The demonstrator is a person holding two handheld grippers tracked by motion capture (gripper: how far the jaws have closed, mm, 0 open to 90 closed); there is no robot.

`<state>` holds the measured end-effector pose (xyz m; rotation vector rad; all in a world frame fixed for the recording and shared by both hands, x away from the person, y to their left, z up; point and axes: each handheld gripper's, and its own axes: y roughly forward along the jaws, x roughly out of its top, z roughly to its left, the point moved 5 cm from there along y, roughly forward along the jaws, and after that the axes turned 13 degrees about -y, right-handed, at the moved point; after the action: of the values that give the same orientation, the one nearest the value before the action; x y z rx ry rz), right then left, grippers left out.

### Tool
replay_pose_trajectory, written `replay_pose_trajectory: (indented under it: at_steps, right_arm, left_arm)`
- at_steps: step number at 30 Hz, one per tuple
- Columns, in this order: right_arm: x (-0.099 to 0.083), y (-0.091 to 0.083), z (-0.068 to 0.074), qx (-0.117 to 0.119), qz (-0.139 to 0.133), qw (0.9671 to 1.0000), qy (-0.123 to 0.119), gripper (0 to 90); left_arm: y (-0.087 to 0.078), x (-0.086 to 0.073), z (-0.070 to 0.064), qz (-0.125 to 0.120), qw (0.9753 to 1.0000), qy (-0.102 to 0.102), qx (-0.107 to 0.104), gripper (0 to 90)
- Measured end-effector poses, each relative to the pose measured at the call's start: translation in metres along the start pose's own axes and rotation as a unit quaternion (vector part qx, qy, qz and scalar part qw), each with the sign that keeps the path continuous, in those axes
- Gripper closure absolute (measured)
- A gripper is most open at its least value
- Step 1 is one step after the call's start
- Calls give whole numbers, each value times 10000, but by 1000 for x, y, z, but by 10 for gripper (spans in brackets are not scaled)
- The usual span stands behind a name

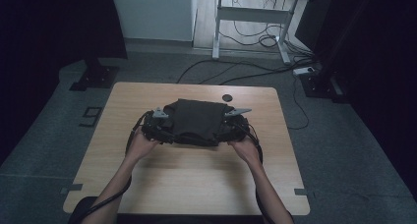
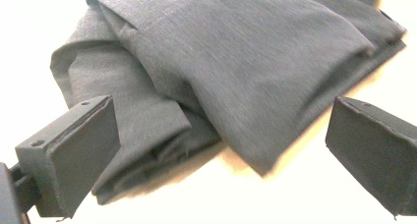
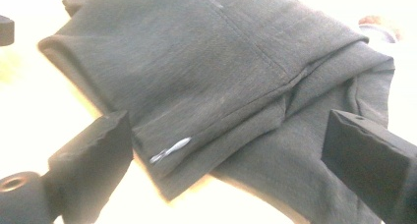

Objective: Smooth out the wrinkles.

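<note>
Folded dark grey garment (image 1: pixel 197 122) is lying on the wooden tabletop (image 1: pixel 196 180), roughly centre, slightly toward the far edge. A small dark round disc (image 1: pixel 226 98) is sitting on the tabletop just beyond it, apart from the cloth.

Left claw (image 1: pixel 164 128) is sitting at the garment's left edge, right claw (image 1: pixel 227 130) at its right edge. The person's left hand (image 1: pixel 141 144) and right hand (image 1: pixel 244 149) are gripping the tools from the near side, forearms coming in from the bottom. Grey three-cornered plates are showing on top of both tools, flanking the cloth.

Left gripper view: left claw (image 2: pixel 221 155) is standing wide open, jaws well apart, nothing between the pads. The garment's (image 2: pixel 236 62) folded layers are lying ahead of and between the jaws, bare tabletop under the gap. Cannot tell if the left-hand jaw is touching the fabric.

Right gripper view: right claw (image 3: pixel 231 160) is also standing wide open, not clamping anything. The garment (image 3: pixel 216 71) is filling the space between the jaws; a folded edge with a small silver zipper pull (image 3: pixel 170 149) is lying just beside the left-hand jaw. The right-hand jaw is hovering over or against the bunched cloth; contact is not clear.

Floor: cables (image 1: pixel 246 71) are running behind the tabletop toward a white desk frame (image 1: pixel 251 17).
</note>
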<state>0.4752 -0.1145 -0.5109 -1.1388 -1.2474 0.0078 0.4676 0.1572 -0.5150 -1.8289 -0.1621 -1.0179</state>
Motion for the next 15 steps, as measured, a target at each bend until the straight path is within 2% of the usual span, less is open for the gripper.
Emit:
replay_pose_trajectory:
  at_steps: [3, 7, 11, 15]
  right_arm:
    - [-1, -11, 6, -6, -34, 10000, -89, 3]
    - [-5, -26, 14, -39, -72, 9997, -229, 0]
    - [-13, -41, 20, -87, -109, 9994, -303, 0]
    - [-26, -53, 25, -151, -105, 9993, -315, 0]
  left_arm:
    - [-10, -4, -3, -75, 9999, 77, 26, 0]
    - [-27, -11, -6, -184, 9997, 156, 42, 0]
    - [-40, -23, -7, -237, 9994, 236, 95, 0]
    - [-47, -39, -6, -262, 9994, 206, 75, 0]
